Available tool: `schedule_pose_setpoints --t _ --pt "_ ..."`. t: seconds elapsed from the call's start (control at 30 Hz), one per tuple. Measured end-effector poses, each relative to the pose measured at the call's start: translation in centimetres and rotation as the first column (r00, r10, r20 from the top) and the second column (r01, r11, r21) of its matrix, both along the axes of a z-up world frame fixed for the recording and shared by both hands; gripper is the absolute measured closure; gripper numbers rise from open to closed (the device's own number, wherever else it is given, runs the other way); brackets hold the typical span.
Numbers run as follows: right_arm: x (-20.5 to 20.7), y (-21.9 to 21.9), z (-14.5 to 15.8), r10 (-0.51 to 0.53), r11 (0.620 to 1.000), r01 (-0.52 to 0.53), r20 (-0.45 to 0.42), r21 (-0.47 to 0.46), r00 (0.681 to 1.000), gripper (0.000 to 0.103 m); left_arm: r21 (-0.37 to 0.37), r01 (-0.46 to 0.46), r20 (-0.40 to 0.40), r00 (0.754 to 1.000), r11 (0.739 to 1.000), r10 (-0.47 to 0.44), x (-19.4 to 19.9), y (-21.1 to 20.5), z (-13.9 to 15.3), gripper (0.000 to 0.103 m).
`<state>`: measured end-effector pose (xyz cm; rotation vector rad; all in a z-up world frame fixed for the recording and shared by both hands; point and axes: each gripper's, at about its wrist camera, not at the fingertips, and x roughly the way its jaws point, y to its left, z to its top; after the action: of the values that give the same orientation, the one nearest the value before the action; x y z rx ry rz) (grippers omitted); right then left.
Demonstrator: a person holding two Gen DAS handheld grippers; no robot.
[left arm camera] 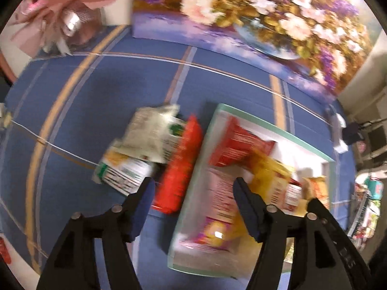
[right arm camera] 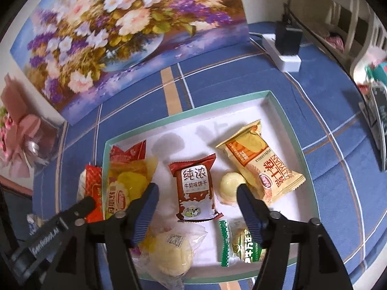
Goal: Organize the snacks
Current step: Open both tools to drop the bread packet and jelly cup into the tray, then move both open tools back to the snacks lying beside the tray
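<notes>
A white box with a teal rim (right arm camera: pixel 188 113) lies on the blue checked cloth and holds several snack packets. My right gripper (right arm camera: pixel 197 186) is open above it. A brown-red biscuit packet (right arm camera: pixel 196 188) lies flat between the fingers, and neither pad touches it. A yellow packet (right arm camera: pixel 263 166) and a pale round cake (right arm camera: pixel 232 181) lie to its right, and a wrapped bun (right arm camera: pixel 171 249) lies near the front. The left wrist view is blurred. My left gripper (left arm camera: pixel 193 181) is open and holds nothing, over the box's left rim (left arm camera: pixel 193 181). A red packet (left arm camera: pixel 179 166) and white-green packets (left arm camera: pixel 147 135) lie on the cloth left of the box.
A flower painting (right arm camera: pixel 121 36) leans at the back of the table. A white power strip with a black adapter (right arm camera: pixel 283 53) sits at the back right. A pink wrapped bouquet (right arm camera: pixel 19 145) stands at the left. The left gripper's black body (right arm camera: pixel 60 222) shows at lower left.
</notes>
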<state>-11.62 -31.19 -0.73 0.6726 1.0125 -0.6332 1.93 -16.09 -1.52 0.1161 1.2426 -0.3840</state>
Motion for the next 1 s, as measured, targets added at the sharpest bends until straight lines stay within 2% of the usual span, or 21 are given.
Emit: schedule_pose_setpoints --t 0.03,0.13,0.2,0.27,0.33,0.43,0.6,0.77,1.0 --pt "0.2 0.3 0.0 0.015 1.0 -0.015 -0.004 -0.01 1.0 0.022 0.016 -0.01 0.015 1.0 1.0 0.009 0.2 0.4 0.0 0.027" --pt "1.0 1.2 0.0 0.062 0.998 -0.062 -0.007 -0.024 0.998 0.014 0.08 -0.051 0.071 0.996 0.995 0.046 1.2 1.8 0.0 0.026" --pt "1.6 2.0 -0.1 0.089 0.995 -0.089 -0.013 -0.038 0.996 0.013 0.112 -0.076 0.099 0.993 0.991 0.065 1.7 2.7 0.1 0.023" --pt "2.0 2.7 -0.1 0.111 0.992 -0.112 -0.021 -0.053 0.994 0.012 0.136 -0.1 0.121 0.989 0.986 0.084 2.2 3.6 0.1 0.015" --pt "2.5 3.4 -0.1 0.137 0.988 -0.139 -0.022 -0.068 0.99 0.0 0.153 -0.12 0.14 0.985 0.981 0.099 2.6 4.4 0.2 0.014" --pt "3.2 4.6 0.1 0.183 0.979 -0.183 -0.015 -0.086 0.983 0.0 0.182 -0.152 0.162 0.979 0.972 0.123 3.2 5.5 0.1 0.008" --pt "4.4 6.5 0.2 0.237 0.967 -0.236 -0.006 -0.1 0.972 0.0 0.167 -0.206 0.172 0.969 0.964 0.177 4.1 7.7 0.5 0.007" --pt "5.5 8.3 0.6 0.272 0.955 -0.269 0.014 -0.123 0.962 0.0 0.176 -0.294 0.182 0.948 0.94 0.262 4.9 9.9 0.7 0.007" --pt "6.8 10.4 0.6 0.304 0.951 -0.298 0.062 -0.087 0.951 0.0 0.123 -0.343 0.111 0.937 0.931 0.33 5.8 12.5 0.0 0.007"
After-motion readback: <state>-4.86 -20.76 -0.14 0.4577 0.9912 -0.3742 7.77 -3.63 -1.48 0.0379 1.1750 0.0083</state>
